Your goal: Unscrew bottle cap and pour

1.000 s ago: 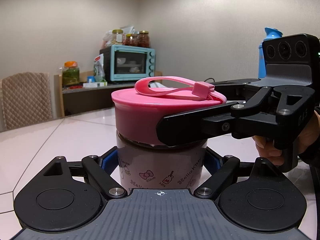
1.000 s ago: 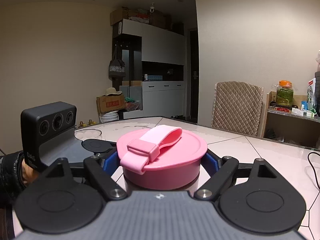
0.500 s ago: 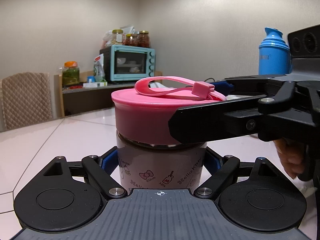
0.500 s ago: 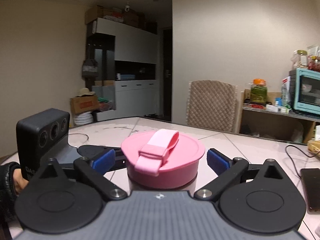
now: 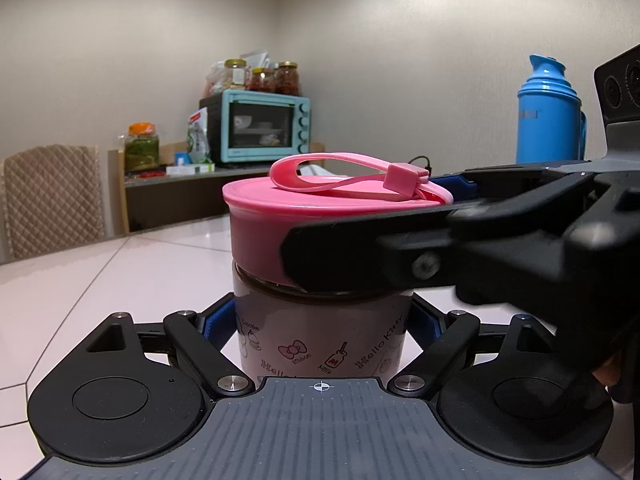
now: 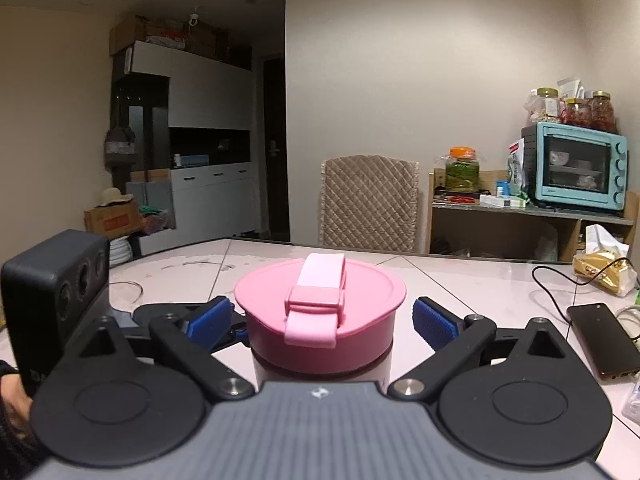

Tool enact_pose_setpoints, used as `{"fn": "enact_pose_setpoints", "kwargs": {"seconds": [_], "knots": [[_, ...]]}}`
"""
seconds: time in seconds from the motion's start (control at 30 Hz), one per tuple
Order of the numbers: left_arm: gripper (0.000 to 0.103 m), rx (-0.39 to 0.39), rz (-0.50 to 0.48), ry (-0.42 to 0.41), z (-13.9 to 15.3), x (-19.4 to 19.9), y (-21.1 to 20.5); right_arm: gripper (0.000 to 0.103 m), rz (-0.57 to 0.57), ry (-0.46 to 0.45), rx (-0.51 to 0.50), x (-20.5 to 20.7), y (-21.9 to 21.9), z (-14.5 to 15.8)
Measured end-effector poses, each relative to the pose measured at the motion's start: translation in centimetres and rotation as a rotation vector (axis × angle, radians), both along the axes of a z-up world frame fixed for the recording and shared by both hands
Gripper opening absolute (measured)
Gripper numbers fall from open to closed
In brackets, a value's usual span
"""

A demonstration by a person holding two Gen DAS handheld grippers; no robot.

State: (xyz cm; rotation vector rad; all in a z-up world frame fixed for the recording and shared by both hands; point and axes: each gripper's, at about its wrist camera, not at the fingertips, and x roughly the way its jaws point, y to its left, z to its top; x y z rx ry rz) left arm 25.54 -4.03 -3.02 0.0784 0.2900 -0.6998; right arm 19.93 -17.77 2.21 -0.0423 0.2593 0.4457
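Two grippers work on one bottle (image 5: 320, 332), which stands upright on the white table (image 5: 120, 280) just ahead of both cameras. The left gripper (image 5: 320, 330) clamps the printed body low down, blue pads pressed to either side. The bottle looks stiff and smooth-walled, probably slippery, so that low, firm hold seems the right anchor against twisting.

The pink cap (image 6: 320, 312) is wide and rigid with a soft strap (image 6: 320, 280) lying across its top; its straight side wall looks the best place to grip, not the strap. The right gripper (image 6: 320, 320) is level with the cap, nearly horizontal, its jaws closing from a wide spread, the cap between them with both pads (image 6: 434, 320) clear of it. Farther off stand a chair (image 6: 368, 204) and a blue oven (image 6: 576, 164).
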Motion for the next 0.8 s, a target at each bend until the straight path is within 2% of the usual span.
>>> {"fn": "enact_pose_setpoints", "kwargs": {"seconds": [0.23,0.47,0.8], "knots": [[0.090,0.000,0.000,0.000,-0.01,-0.05,0.01,0.096,-0.034,0.000,0.005,0.21,0.68,-0.24],[0.090,0.000,0.000,0.000,0.02,-0.05,-0.01,0.086,-0.039,0.010,0.001,0.61,1.09,-0.39],[0.090,0.000,0.000,0.000,0.01,0.08,0.06,0.085,0.017,-0.002,-0.007,0.57,0.32,-0.43]]}}
